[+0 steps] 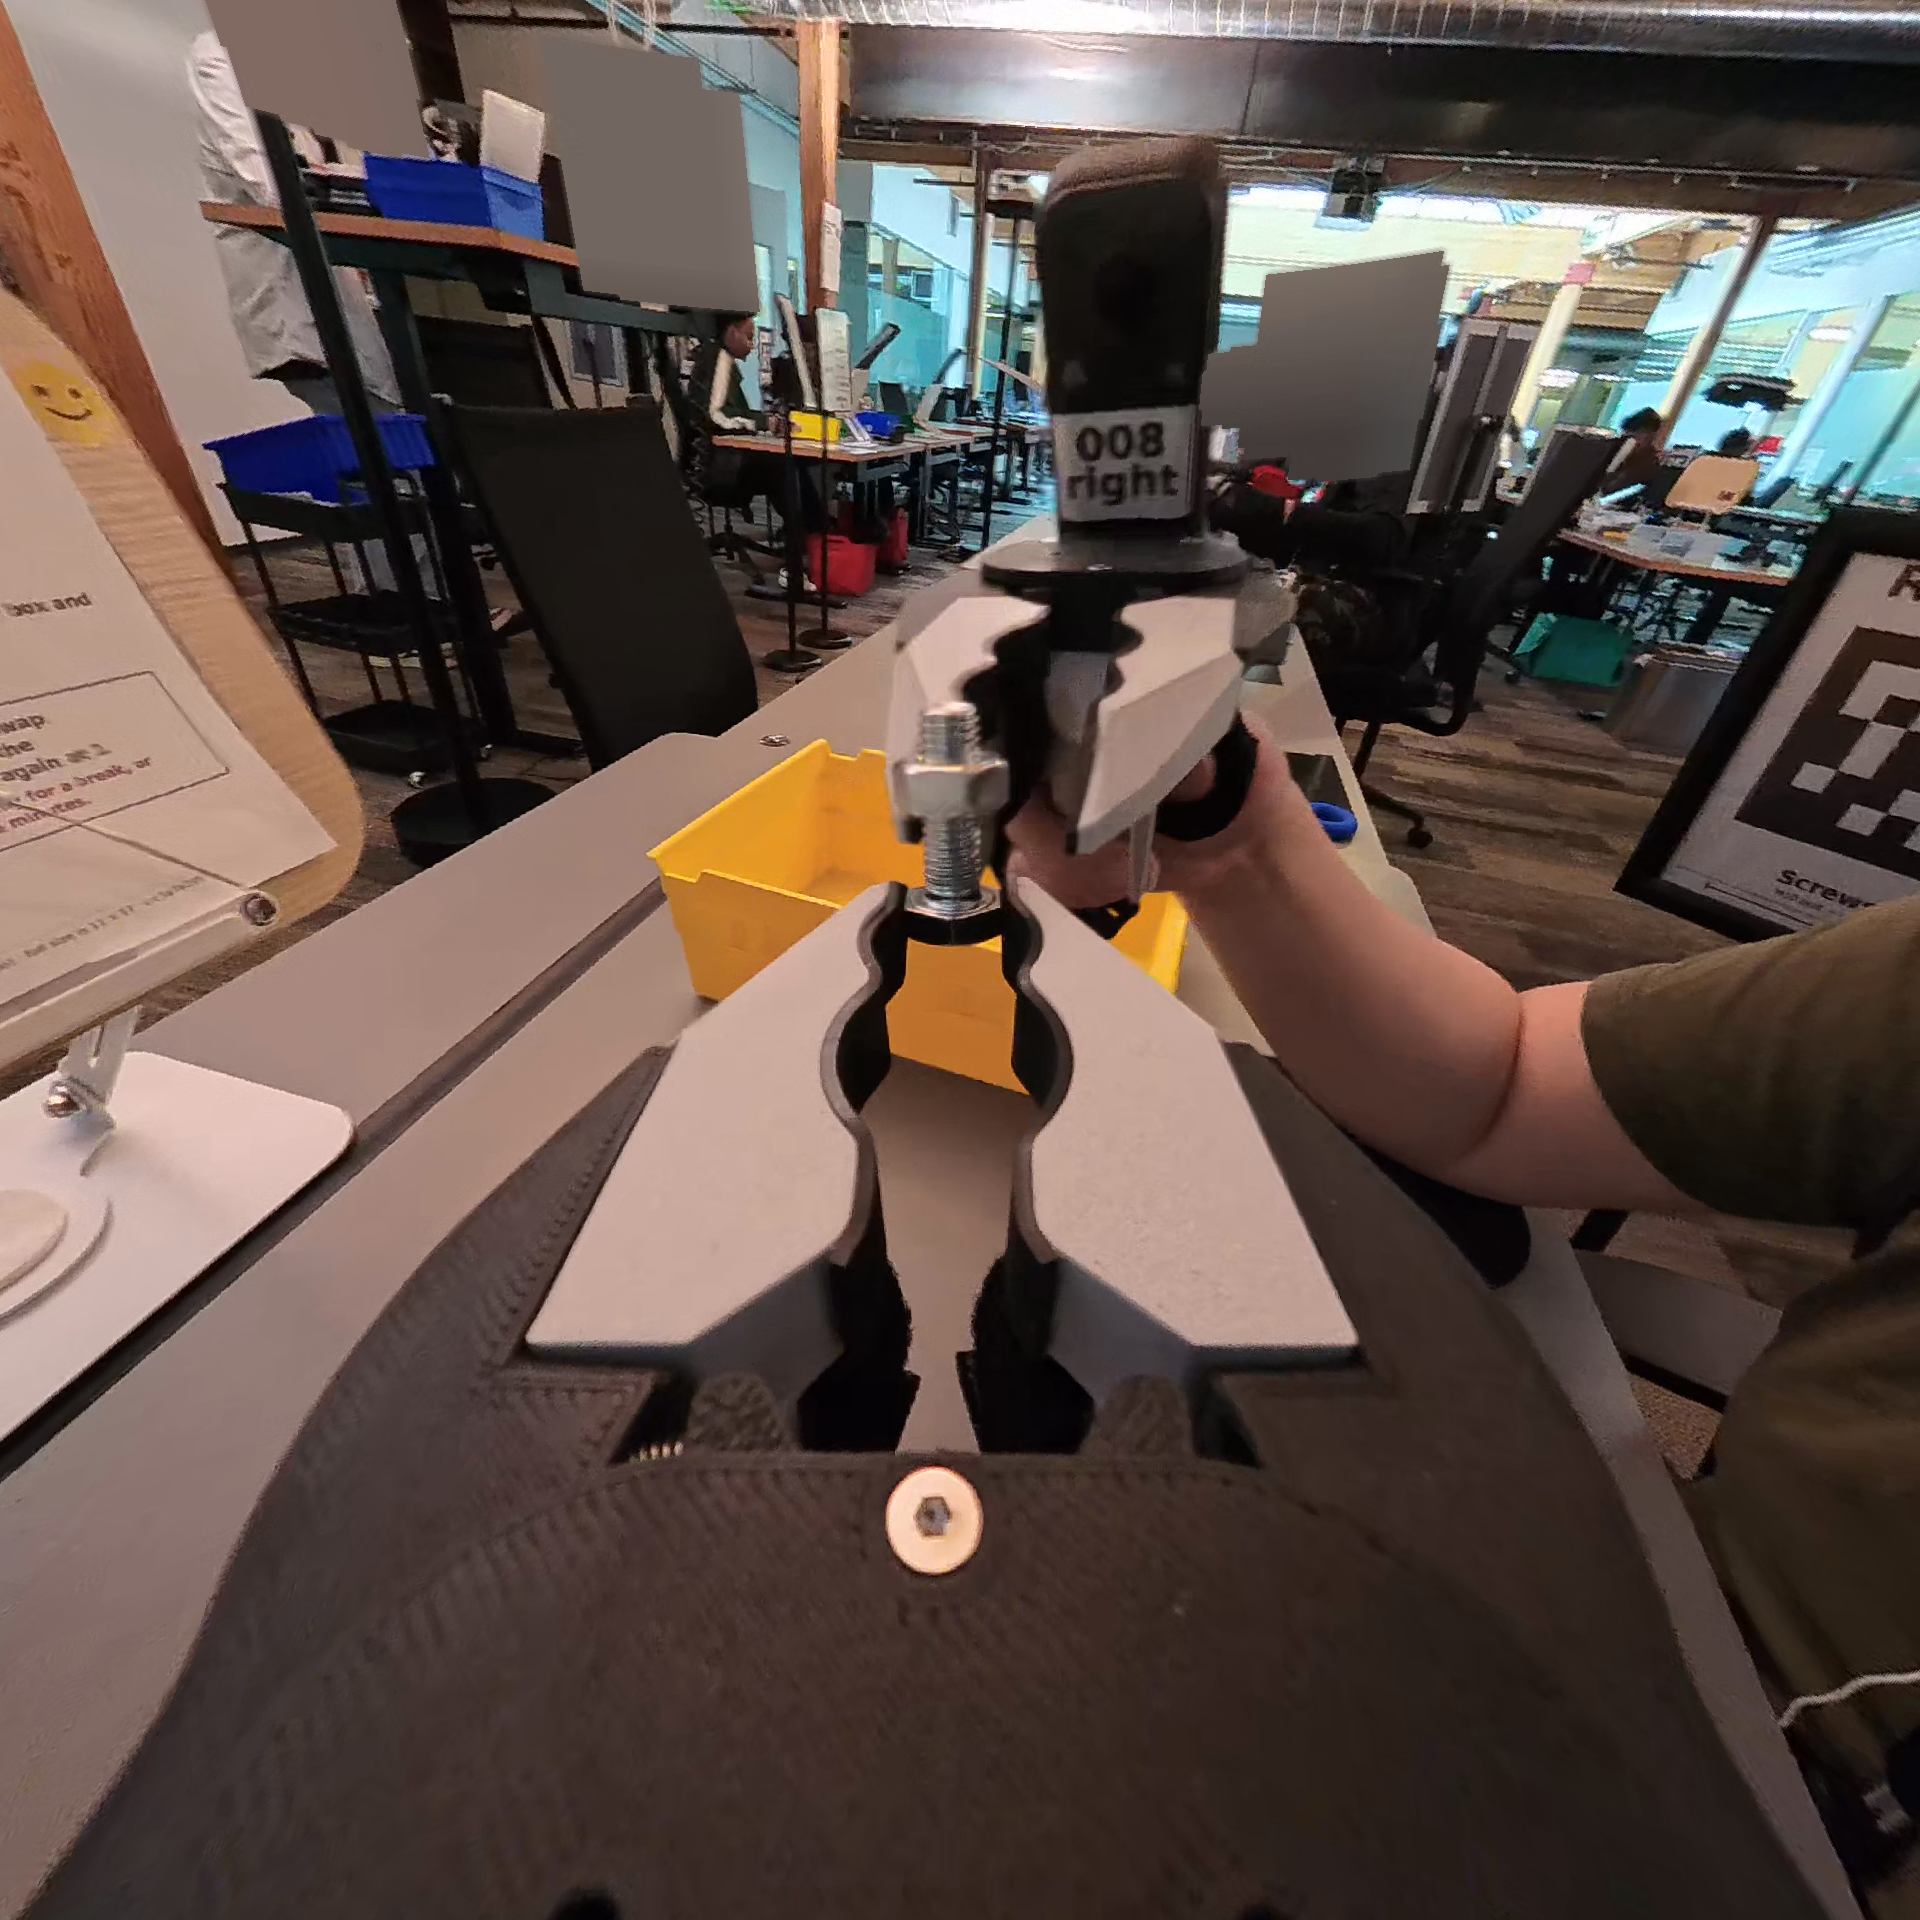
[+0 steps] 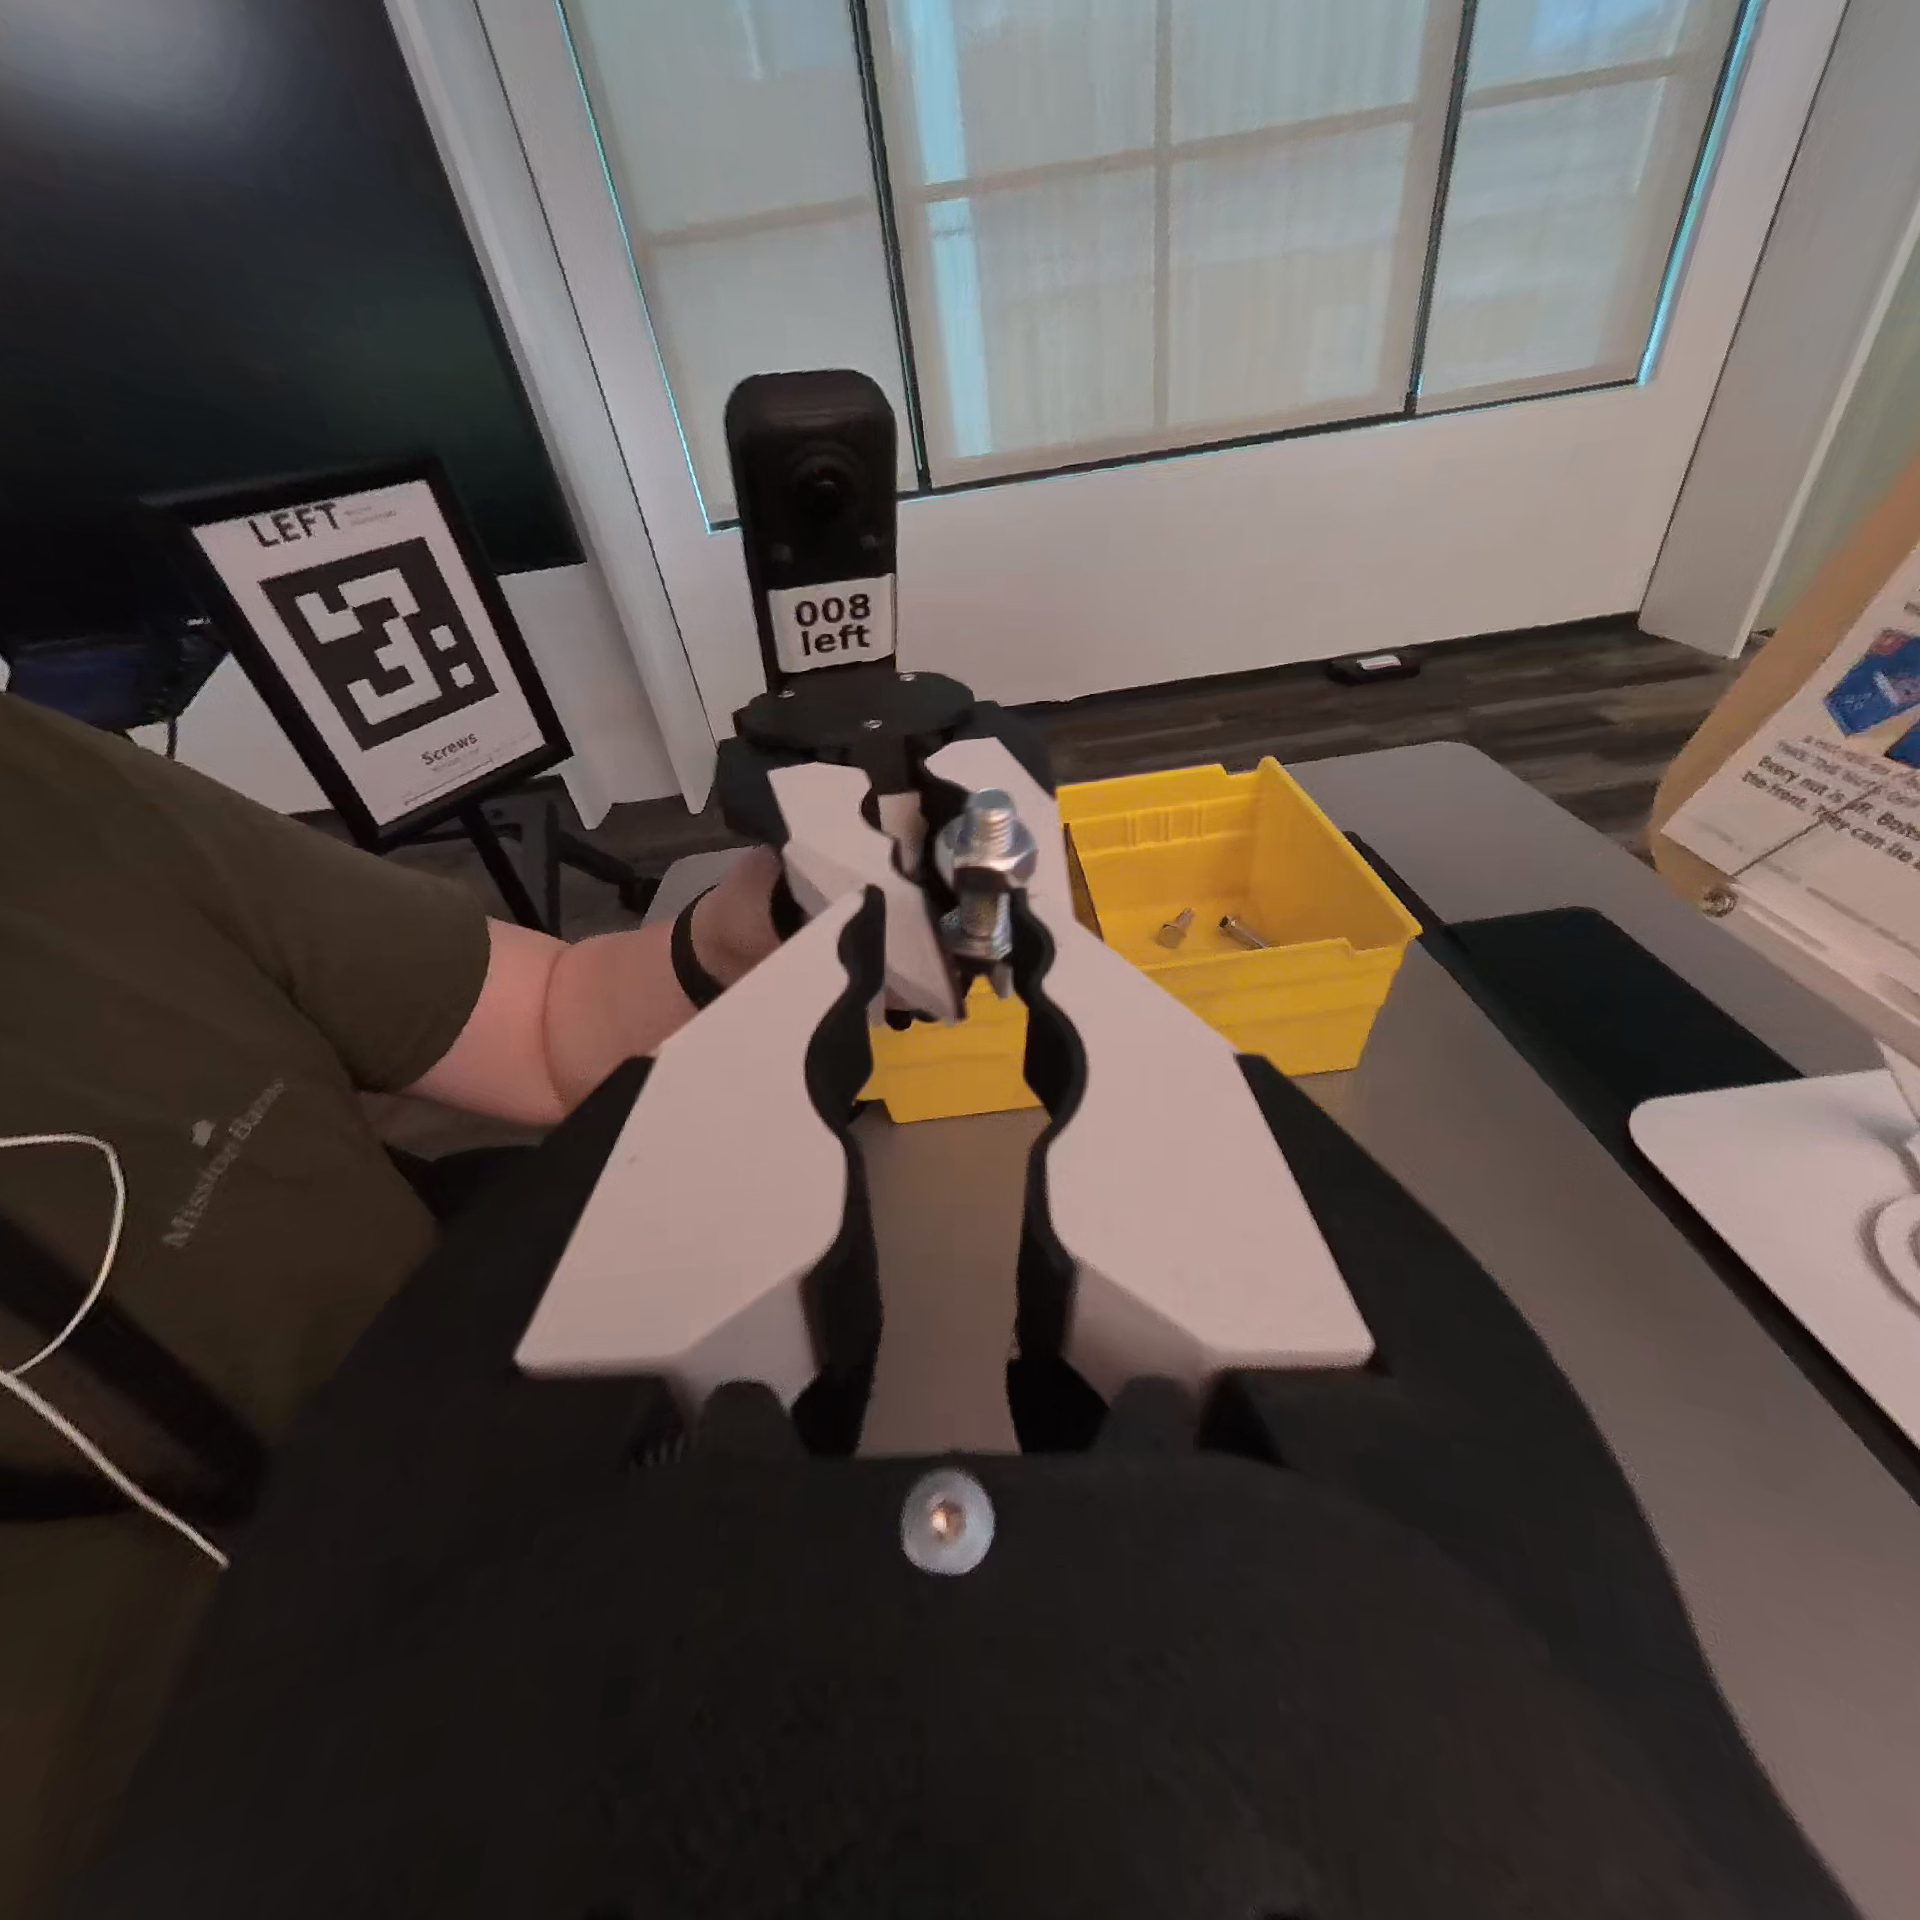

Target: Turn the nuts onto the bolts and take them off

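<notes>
A silver bolt stands upright in the air over the grey table. My left gripper is shut on its head from below. A silver hex nut sits partway down the thread. My right gripper comes in from the far side, tilted downwards, and is closed around the nut. In the right wrist view the nut and bolt tip sit at my right gripper's tips. One white finger of the left gripper crosses between them.
A yellow bin stands on the table just behind the bolt and holds two loose bolts. A sign stand with a white base is on the left. A framed marker board stands off the table's right side. Left and right tips are no more than a few centimetres apart.
</notes>
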The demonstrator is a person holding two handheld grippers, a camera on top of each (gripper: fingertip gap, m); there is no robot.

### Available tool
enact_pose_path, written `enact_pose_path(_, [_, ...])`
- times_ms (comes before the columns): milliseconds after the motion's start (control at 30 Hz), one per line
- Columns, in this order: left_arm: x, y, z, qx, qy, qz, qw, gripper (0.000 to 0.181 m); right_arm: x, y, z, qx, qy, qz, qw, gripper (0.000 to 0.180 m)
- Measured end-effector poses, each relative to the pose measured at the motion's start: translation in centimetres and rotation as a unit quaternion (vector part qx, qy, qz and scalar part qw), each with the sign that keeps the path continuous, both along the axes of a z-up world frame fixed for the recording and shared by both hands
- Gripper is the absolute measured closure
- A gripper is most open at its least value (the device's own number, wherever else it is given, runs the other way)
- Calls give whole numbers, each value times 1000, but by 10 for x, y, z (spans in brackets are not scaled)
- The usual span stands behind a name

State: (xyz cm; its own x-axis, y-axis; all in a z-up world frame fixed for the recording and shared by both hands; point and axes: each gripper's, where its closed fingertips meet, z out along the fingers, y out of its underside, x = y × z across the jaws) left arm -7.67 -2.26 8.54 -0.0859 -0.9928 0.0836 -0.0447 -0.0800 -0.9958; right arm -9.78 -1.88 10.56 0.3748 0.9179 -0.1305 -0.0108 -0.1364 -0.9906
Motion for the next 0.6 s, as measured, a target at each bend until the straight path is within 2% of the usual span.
enact_pose_path(67, [-3,5,3,-5,-10,7,1000,165,4,-3,7,14,15,4,1000,163])
enact_pose_path(200, [-4,-1,7,-11,-18,-8,1000,164,5,5,2,4,17,-7,1000,155])
enact_pose_path(333, [1,-8,3,-3,-12,-14,1000,165,-9,1,1,-8,48,33,998,167])
enact_pose_path(600, [-2,-9,15,-36,-60,-24,997,165,-10,0,12,-42,138,77,987,168])
